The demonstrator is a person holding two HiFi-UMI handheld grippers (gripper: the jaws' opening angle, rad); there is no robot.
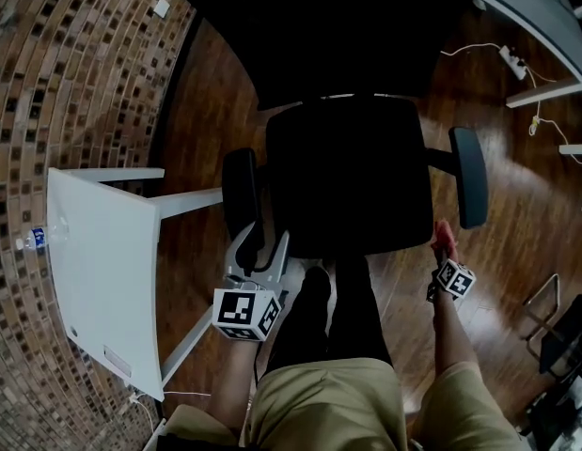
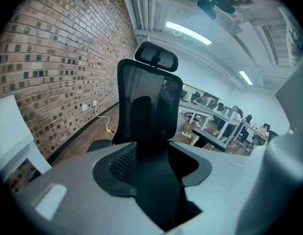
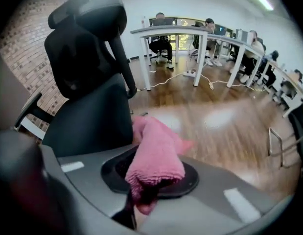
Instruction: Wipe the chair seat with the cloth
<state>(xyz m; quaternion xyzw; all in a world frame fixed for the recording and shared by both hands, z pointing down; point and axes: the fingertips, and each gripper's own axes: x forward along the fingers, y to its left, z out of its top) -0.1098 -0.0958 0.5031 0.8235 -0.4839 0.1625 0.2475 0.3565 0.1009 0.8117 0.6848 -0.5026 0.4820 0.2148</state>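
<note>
The only print near me is the black-and-white square markers on the cube (image 1: 245, 313) of my left gripper (image 1: 262, 252) and on the cube (image 1: 454, 280) of my right gripper (image 1: 443, 252). The label on the bottle (image 1: 37, 238) at the far edge of the white table (image 1: 102, 261) is too small to read. My right jaws are clenched on the cloth (image 3: 156, 155), a pink, nubbly terry piece folded into a thick roll. Its looped edge bulges over the pads and a loose corner trails toward the wooden floor (image 3: 229, 116). From the head view the cloth sits just beside the front right corner of the black chair seat (image 1: 347, 177), near the right armrest (image 1: 471, 188). I cannot tell whether it touches the seat. My left jaws stand apart with nothing in them, close to the left armrest (image 1: 242, 195), facing the mesh backrest (image 2: 146, 106) and headrest (image 2: 156, 57).
</note>
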